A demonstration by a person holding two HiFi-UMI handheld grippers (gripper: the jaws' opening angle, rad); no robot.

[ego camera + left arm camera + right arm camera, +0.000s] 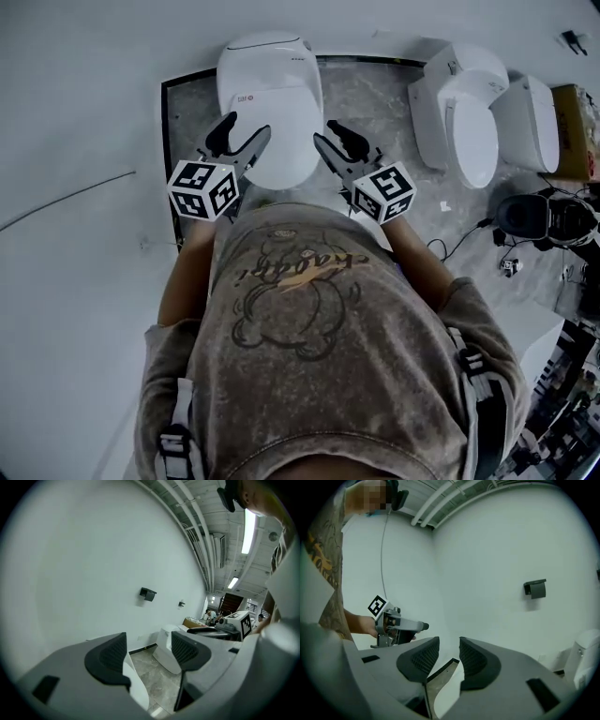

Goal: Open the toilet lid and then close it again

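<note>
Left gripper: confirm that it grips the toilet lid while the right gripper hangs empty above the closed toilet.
Wrong on the grip. The left gripper grips nothing: the left gripper view shows its jaws apart with nothing held between them. The right gripper does hang empty above the closed toilet.

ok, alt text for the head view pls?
Seen from above, a person holds the left gripper and right gripper, both open and empty, above a white toilet with its lid down. Two more toilets stand to its right on grey floor tiles.
</note>
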